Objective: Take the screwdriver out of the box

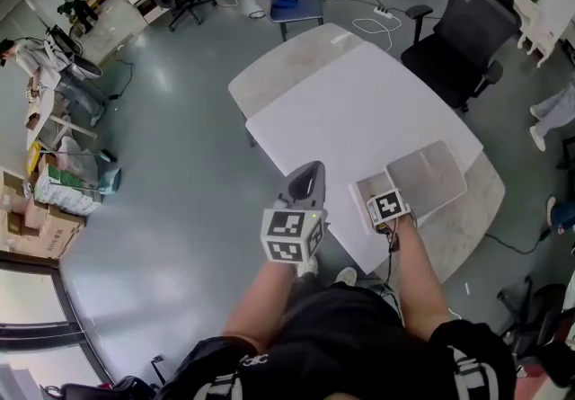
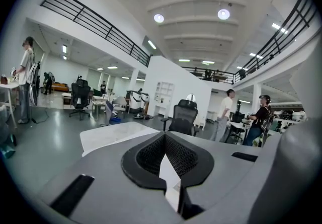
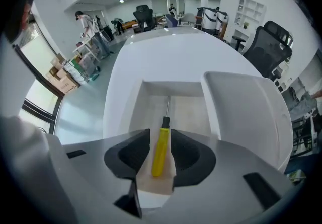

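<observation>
Overhead and close-up views sharing box (image 3: 173, 88)

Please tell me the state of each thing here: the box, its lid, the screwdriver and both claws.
Box: open.
Lid: folded back to the side.
Screwdriver: lying flat inside the box, not gripped.
Right claw: open, one jaw on each side of the screwdriver.
Left claw: shut, empty.

A black office chair (image 1: 463, 30) stands beside the white table (image 1: 359, 102).
</observation>
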Available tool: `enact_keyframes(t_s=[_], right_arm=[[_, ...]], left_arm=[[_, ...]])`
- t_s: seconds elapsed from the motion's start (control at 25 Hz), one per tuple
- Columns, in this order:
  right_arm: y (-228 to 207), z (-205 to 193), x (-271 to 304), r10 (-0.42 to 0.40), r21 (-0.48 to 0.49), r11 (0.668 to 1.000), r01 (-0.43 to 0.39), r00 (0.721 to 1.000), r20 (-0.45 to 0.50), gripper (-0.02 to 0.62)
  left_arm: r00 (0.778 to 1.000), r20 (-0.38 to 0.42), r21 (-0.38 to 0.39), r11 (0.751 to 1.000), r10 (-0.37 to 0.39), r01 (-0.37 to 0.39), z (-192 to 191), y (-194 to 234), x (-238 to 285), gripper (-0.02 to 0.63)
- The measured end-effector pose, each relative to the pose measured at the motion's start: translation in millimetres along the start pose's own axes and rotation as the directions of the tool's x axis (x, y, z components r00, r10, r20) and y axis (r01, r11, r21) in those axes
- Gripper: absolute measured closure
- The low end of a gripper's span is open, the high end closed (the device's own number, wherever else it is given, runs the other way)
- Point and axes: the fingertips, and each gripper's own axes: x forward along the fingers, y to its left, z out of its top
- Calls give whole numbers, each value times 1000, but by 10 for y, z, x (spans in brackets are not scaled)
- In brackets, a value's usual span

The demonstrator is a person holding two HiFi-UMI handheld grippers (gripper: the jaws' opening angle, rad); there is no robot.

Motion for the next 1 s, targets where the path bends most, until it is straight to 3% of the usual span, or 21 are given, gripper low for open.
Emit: enact_keyframes(t_s=[0.2, 0.32, 0.48, 0.76, 1.0], right_arm=[[-74, -133, 154, -86, -63, 995, 81, 992, -89, 485], [22, -87, 316, -75, -137, 989, 60, 992, -104, 485], [72, -105, 378, -45, -161, 987, 19, 986, -163, 490], [93, -103, 355, -54, -177, 984, 24, 985, -163, 525], [90, -15, -7, -81, -125, 990, 67, 991, -111, 525]], left_arm=[[1000, 3, -4, 1000, 20, -20, 14, 65, -43, 592], [1000, 4, -6, 1000, 29, -29, 30, 120, -82, 592], [999, 2, -10, 999, 39, -39, 10, 162, -111, 592], [1000, 16, -5, 1000, 7, -7, 72, 105, -148, 592], [1000, 26, 1, 1000, -17, 17, 138, 62, -115, 592]])
